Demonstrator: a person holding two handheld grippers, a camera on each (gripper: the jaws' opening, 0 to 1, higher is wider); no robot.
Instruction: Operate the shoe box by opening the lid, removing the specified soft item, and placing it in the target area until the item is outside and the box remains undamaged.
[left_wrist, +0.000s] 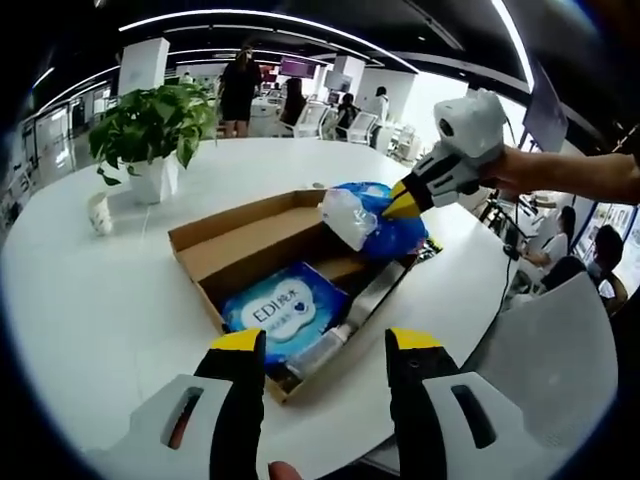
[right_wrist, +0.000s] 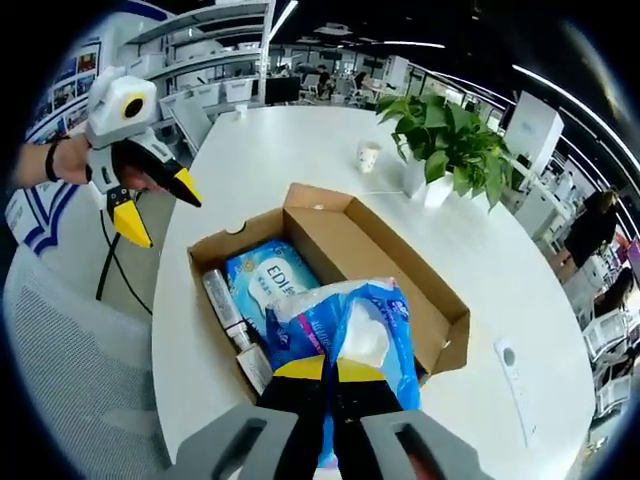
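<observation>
**Left gripper view, then right: soft pack lifted over open box**

Left gripper view: left gripper (left_wrist: 327, 350) spread wide, holding nothing, near the shoe box (left_wrist: 235, 240) corner; right gripper (left_wrist: 398, 204) pinching the blue soft pack (left_wrist: 378, 222) above the box.

Right gripper view: right gripper (right_wrist: 328, 369) clenched on the blue soft pack (right_wrist: 350, 330), over the shoe box (right_wrist: 385, 255); left gripper (right_wrist: 158, 210) parted, beside the white table (right_wrist: 300, 150).

1. One cardboard box (right_wrist: 340, 245) sits on one white counter (right_wrist: 260, 160).
2. Two blue soft packs: one (left_wrist: 280, 312) in the box, one (right_wrist: 355, 335) lifted.
3. One potted plant (left_wrist: 150, 135).
4. One paper cup (right_wrist: 368, 156).
5. Two tools: left (left_wrist: 325, 350), right (right_wrist: 330, 370).
</observation>
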